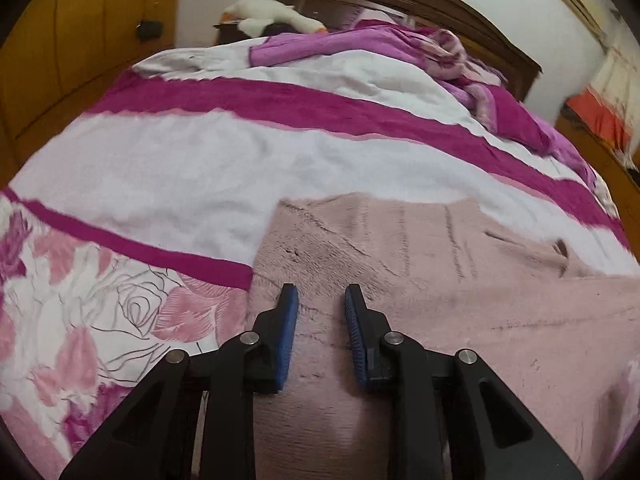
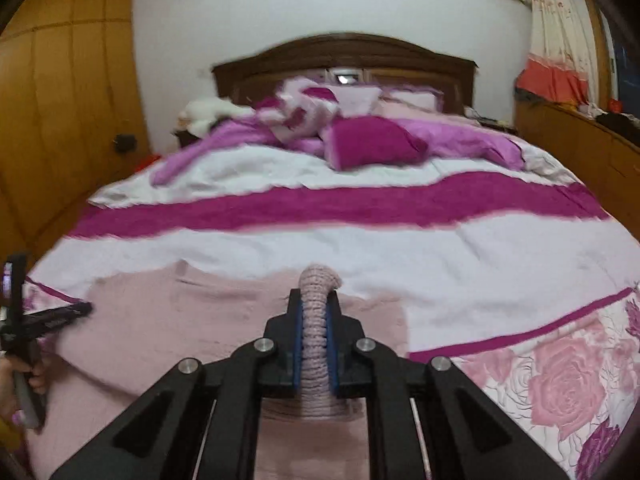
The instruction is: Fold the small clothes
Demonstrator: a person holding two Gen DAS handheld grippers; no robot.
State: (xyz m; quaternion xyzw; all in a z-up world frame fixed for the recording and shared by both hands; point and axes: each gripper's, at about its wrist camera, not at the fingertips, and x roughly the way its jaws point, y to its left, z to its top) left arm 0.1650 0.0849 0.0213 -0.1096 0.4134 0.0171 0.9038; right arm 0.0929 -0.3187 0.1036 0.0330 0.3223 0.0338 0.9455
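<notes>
Fold under way: right gripper (image 2: 314, 320) has its jaws clamped on a ribbed edge of the pink garment (image 2: 200, 320) lying low centre on the bed (image 2: 400, 248); left gripper (image 1: 321, 312) hovers over it, jaws apart, empty; next, carry the edge across.

Pink fuzzy garment (image 1: 460, 280) flat on bed

Wide bed (image 2: 360, 248) under a white cover banded in magenta, rose print along the near edge. Pale pink fuzzy garment (image 1: 460, 280) spread flat at 6 o'clock. Magenta pillow (image 2: 372, 142) and rumpled purple bedding (image 2: 460, 136) heaped at 12 o'clock by the dark wooden headboard (image 2: 344, 52). White plush toy (image 2: 208, 114) at 10 o'clock.
</notes>
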